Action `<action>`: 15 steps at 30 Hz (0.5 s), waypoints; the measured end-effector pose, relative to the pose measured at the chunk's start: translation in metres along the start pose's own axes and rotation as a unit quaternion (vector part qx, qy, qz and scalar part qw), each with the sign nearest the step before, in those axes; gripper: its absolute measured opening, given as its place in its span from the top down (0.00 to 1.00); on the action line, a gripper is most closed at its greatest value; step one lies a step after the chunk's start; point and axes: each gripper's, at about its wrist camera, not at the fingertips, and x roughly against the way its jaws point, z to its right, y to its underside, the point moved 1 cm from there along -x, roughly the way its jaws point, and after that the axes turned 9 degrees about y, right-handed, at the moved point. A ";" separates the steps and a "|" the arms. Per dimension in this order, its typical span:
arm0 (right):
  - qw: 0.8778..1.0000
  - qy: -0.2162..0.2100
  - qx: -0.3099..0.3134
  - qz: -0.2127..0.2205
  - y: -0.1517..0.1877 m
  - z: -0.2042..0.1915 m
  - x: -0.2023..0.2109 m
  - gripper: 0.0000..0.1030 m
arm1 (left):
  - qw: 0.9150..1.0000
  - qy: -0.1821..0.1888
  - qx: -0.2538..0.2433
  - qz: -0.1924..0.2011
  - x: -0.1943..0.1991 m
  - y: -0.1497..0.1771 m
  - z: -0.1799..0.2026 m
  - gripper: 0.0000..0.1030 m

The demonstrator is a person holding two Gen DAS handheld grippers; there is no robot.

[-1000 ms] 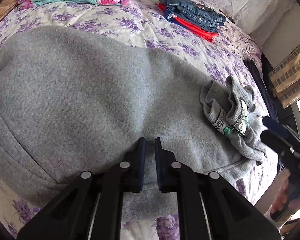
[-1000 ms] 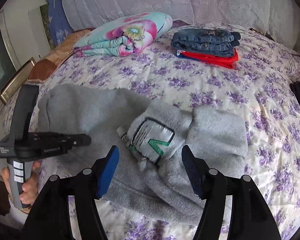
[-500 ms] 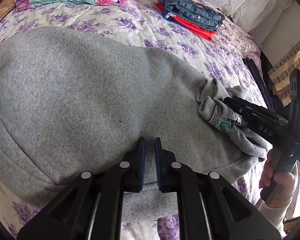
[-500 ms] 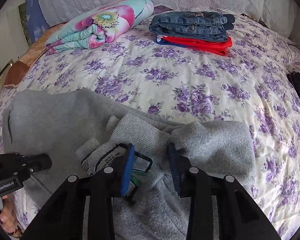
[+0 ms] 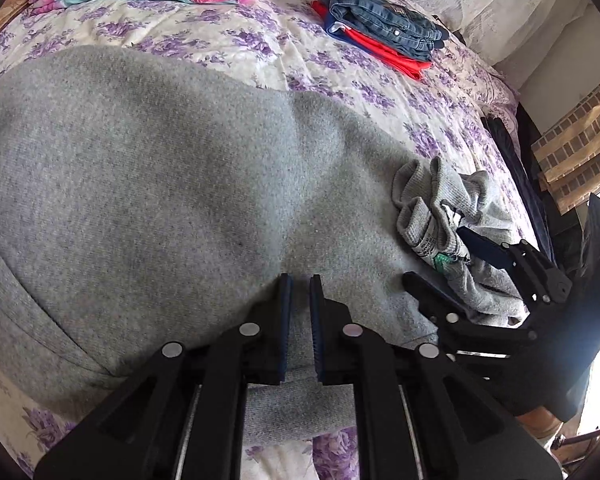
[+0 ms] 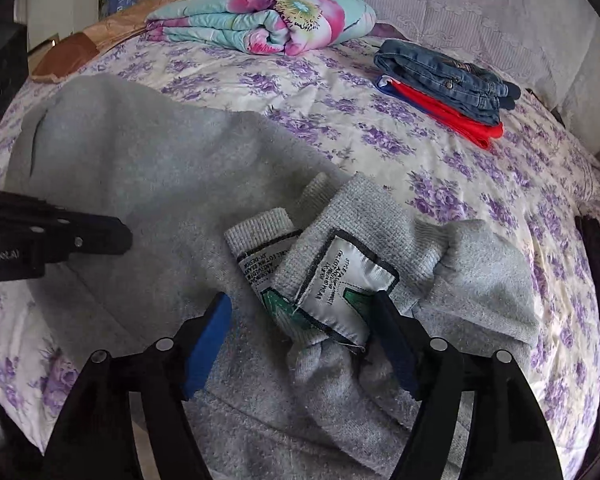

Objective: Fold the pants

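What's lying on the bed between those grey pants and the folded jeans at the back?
Only bare flowered bedspread lies between the grey pants and the folded jeans; the right wrist view shows it most plainly.

Bed (image 6: 440, 184) w/ cream cover, purple flower print. On it: grey pants (image 6: 172, 184) spread across near side, waistband bunched at right; rolled floral quilt (image 6: 268, 24) at far end; folded jeans (image 6: 444, 76) atop red garment (image 6: 456, 120) far right.
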 end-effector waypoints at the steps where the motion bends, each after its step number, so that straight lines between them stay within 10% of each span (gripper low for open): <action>1: 1.000 0.010 0.004 0.002 0.000 -0.003 0.001 0.26 | 1.000 0.007 0.004 0.001 0.004 0.001 -0.001 0.91; 6: 0.998 -0.023 -0.053 0.030 0.003 0.016 0.031 0.28 | 0.999 0.028 0.010 0.031 0.052 0.019 -0.002 0.81; 10: 0.987 -0.063 -0.107 0.102 0.013 0.047 0.088 0.27 | 0.992 0.008 0.053 0.112 0.113 0.036 -0.029 0.32; 15: 0.975 -0.111 -0.155 0.113 0.041 0.079 0.113 0.27 | 0.974 -0.008 0.165 0.153 0.149 0.045 -0.095 0.28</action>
